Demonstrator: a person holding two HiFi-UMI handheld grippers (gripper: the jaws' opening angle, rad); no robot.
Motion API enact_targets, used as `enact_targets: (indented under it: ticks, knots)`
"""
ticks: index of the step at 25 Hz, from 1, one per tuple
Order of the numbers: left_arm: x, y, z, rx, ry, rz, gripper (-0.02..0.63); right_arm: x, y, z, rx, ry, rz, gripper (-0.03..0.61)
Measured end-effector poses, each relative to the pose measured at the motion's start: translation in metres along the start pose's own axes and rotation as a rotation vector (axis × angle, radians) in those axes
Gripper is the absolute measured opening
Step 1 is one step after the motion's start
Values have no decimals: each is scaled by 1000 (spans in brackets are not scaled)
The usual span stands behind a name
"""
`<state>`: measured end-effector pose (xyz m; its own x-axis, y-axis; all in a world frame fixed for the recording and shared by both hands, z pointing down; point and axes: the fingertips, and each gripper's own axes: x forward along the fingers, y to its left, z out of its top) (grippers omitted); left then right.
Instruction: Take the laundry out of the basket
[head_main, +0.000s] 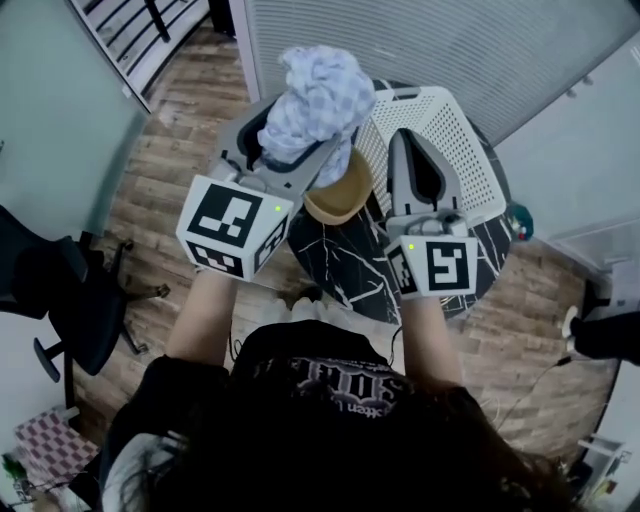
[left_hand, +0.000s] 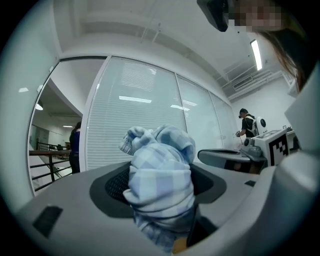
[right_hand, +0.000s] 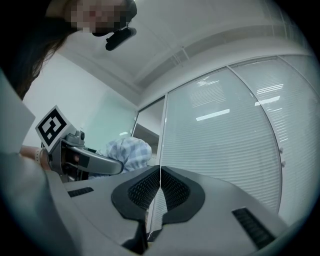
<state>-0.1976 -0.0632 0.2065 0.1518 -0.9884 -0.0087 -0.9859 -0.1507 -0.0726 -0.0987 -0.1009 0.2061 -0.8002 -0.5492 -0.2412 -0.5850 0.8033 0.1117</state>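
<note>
round dark table (head_main: 340, 265) with white veining, standing on wood floor. the white perforated laundry basket (head_main: 455, 150) sits on the table's far side, and everything below is placed from that basket. black office chair (head_main: 60, 290) well to the basket's left, off the table.

blue-and-white checked cloth (head_main: 320, 100) (left_hand: 160, 170) is out of the basket, bunched in a wad just left of the basket's left rim in the head view. left gripper (head_main: 295, 135) (left_hand: 160, 185) has it: jaws about half apart, pads pressed on both sides of the wad, the top of the wad sticking out past the tips.

right gripper (head_main: 405, 140) (right_hand: 160, 172) is over the basket's near-left part in the head view, beside the left gripper. its jaws are closed pad to pad with nothing between them (only the glass wall shows beyond them).

tan piece (head_main: 338, 195) hangs under the left gripper, between the two grippers, just left of the basket. could be a second garment or part of the same bundle, can't tell from here.
</note>
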Motion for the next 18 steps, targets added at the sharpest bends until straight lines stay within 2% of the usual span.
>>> enact_targets:
  ticks: [3, 8, 13, 18]
  knots:
    - [-9, -9, -9, 27, -18, 41, 307, -11, 3, -7, 7, 14, -4, 28]
    - [-14, -19, -22, 23, -46, 57, 307, -23, 3, -17, 18, 33, -16, 28]
    - [-20, -25, -38, -8, -31, 72, 307, -35, 5, -25, 21, 47, -29, 28]
    - [-26, -34, -51, 44, -3, 88, 307, -47, 6, -33, 16, 54, -36, 28]
